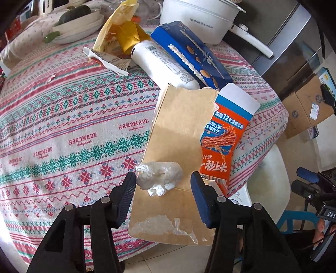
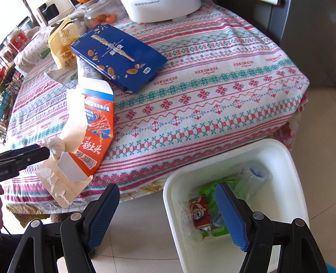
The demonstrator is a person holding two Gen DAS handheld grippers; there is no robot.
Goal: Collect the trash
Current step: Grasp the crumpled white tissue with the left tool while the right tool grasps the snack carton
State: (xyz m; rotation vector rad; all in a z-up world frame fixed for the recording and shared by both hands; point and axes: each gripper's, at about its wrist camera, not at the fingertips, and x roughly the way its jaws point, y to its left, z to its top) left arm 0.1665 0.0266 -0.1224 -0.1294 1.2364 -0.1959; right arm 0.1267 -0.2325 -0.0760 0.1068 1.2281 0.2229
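Note:
A crumpled white tissue point(image 1: 158, 176) lies on a torn orange and brown snack box point(image 1: 180, 134) at the table's near edge. My left gripper point(image 1: 163, 178) is open, its jaws on either side of the tissue. The right wrist view shows the same tissue point(image 2: 55, 146), the box point(image 2: 92, 136) and the left gripper's fingers point(image 2: 31, 156) beside the tissue. My right gripper point(image 2: 166, 201) is open and empty, over the floor at the rim of a white bin point(image 2: 279, 151). The bin holds a red can point(image 2: 199, 212), a green wrapper point(image 2: 214, 210) and a clear plastic bottle point(image 2: 252, 178).
On the patterned tablecloth point(image 1: 63, 117) lie a blue box point(image 1: 191, 54), a white bottle point(image 1: 161, 63), a yellow bag point(image 1: 119, 31) and a torn wrapper point(image 1: 107, 61). A white electric pot point(image 1: 201, 19) and stacked plates point(image 1: 79, 27) stand farther back. Cardboard boxes point(image 1: 304, 107) sit on the floor.

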